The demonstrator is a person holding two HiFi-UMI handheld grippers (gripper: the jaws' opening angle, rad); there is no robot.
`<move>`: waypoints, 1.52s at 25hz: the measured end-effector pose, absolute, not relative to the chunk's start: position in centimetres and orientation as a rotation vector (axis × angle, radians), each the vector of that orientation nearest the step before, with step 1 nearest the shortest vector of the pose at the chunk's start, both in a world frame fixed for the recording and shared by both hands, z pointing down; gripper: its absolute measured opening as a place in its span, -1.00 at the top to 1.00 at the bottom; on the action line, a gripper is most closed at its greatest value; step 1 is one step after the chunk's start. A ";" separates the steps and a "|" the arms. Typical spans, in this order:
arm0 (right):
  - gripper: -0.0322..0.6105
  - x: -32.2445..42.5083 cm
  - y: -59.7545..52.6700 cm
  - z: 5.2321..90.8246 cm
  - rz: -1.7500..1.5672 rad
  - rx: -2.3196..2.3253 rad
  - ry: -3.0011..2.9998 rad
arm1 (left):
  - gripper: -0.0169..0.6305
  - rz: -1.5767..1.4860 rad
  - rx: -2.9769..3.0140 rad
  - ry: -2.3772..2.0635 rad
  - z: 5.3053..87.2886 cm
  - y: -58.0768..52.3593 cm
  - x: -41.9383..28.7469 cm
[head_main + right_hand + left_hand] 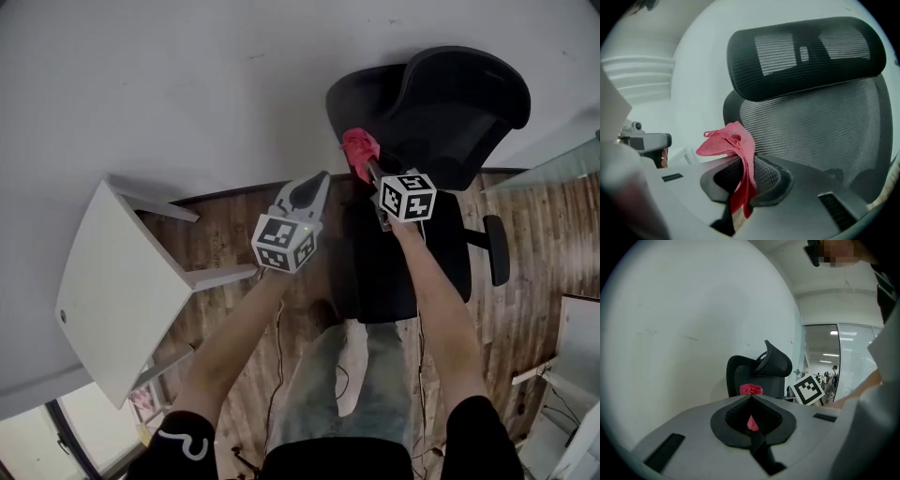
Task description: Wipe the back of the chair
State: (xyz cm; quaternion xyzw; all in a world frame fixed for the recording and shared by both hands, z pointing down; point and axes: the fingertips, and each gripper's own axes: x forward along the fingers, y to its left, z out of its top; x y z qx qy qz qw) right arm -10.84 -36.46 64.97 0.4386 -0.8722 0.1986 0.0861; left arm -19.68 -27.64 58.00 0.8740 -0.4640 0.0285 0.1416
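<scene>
a plain white wall [187, 84] meets a wood-plank floor [534, 244], seen steeply from above in the head view. a white table [122, 291] stands at the left, well apart from a black mesh office chair [441, 103] at the upper right, whose headrest is by the wall and whose seat is toward the person. the right gripper [368, 166] reaches over the seat and presses a crumpled red cloth [359, 148] against the left edge of the backrest, just under the headrest. the left gripper [319, 180] hangs beside it, near the chair's left side but not touching it, with its tips drawn together.

in the left gripper view the two jaws meet at the tip with nothing clamped there. a thin pink sliver shows low in the seam between the pads, and what it is cannot be told. beyond them is the chair with the cloth on it, and the right gripper's marker cube just to its right.

in the right gripper view the jaws are closed on the cloth. one bunch of it stands up above the tips and a tail hangs down between the pads. the grey mesh of the backrest fills the space right behind, and the headrest is above. the left gripper is at the far left edge.
</scene>
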 end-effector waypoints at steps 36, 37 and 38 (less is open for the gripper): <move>0.68 16.6 -43.9 66.9 0.558 1.582 -2.374 | 0.87 0.036 2.442 -1.387 57.7 -32.7 -0.5; 0.68 17.8 -44.1 66.9 0.561 1.602 -2.360 | 0.87 0.036 2.449 -1.379 57.6 -32.9 0.2; 0.68 19.0 -44.2 66.8 0.563 1.624 -2.344 | 0.87 0.037 2.457 -1.370 57.5 -33.0 0.9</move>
